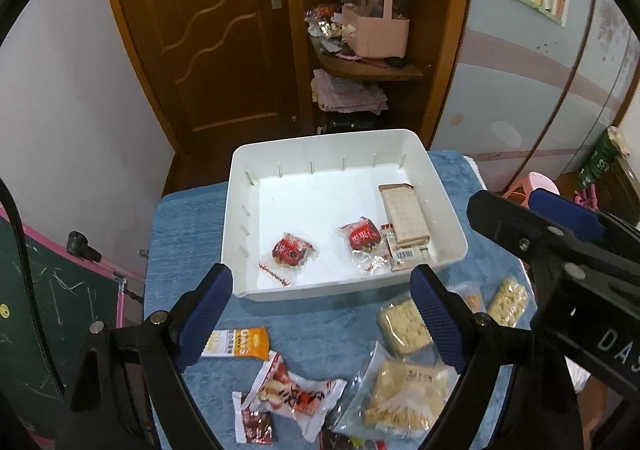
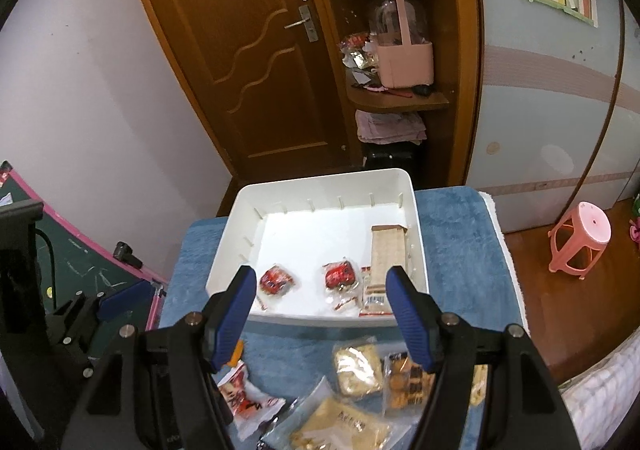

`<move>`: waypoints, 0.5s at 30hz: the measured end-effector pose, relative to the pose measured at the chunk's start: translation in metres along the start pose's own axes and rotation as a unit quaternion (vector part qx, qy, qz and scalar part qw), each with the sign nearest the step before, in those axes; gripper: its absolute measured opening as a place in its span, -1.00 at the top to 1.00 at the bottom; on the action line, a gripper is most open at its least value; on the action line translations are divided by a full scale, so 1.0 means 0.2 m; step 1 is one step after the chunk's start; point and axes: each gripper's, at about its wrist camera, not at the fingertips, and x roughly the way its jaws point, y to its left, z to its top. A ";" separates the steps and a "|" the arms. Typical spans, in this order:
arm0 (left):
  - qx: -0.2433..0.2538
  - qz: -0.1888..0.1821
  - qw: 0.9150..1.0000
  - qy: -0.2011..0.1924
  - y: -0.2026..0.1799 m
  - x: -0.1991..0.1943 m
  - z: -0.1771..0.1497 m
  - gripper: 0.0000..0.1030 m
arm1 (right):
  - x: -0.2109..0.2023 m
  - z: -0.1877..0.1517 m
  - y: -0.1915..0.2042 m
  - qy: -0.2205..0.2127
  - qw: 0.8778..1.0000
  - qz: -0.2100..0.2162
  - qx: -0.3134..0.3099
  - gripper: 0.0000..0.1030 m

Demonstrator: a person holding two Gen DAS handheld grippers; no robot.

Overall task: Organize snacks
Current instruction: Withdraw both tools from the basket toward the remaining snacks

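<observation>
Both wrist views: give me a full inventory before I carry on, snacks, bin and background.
white bin: one, white, far half of the table
red snack packs: two, red in clear wrap, near side of the bin floor
wafer pack: one, beige, along the bin's right wall
blue cloth: one, blue, covering the table
oats bar: one, orange and white, cloth near left
loose snack packets: several, mostly pale yellow, cloth in front of the bin
wooden door: one, brown, behind the table
pink basket: one, pink, corner shelf
pink stool: one, pink, floor right
left gripper: blue pads, jaws open, empty
right gripper: blue pads, jaws open, empty
</observation>
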 end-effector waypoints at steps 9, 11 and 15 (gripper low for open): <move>-0.014 -0.005 1.000 -0.020 0.13 -0.24 -0.17 -0.75 | -0.24 -0.13 0.06 -0.021 1.000 0.015 -0.012 -0.32; -0.018 0.000 1.000 -0.025 0.17 -0.28 -0.22 -0.75 | -0.29 -0.17 0.07 -0.023 0.999 0.018 -0.018 -0.32; -0.036 0.002 0.999 -0.022 0.27 -0.32 -0.31 -0.75 | -0.33 -0.26 0.08 -0.018 0.999 0.021 -0.029 -0.32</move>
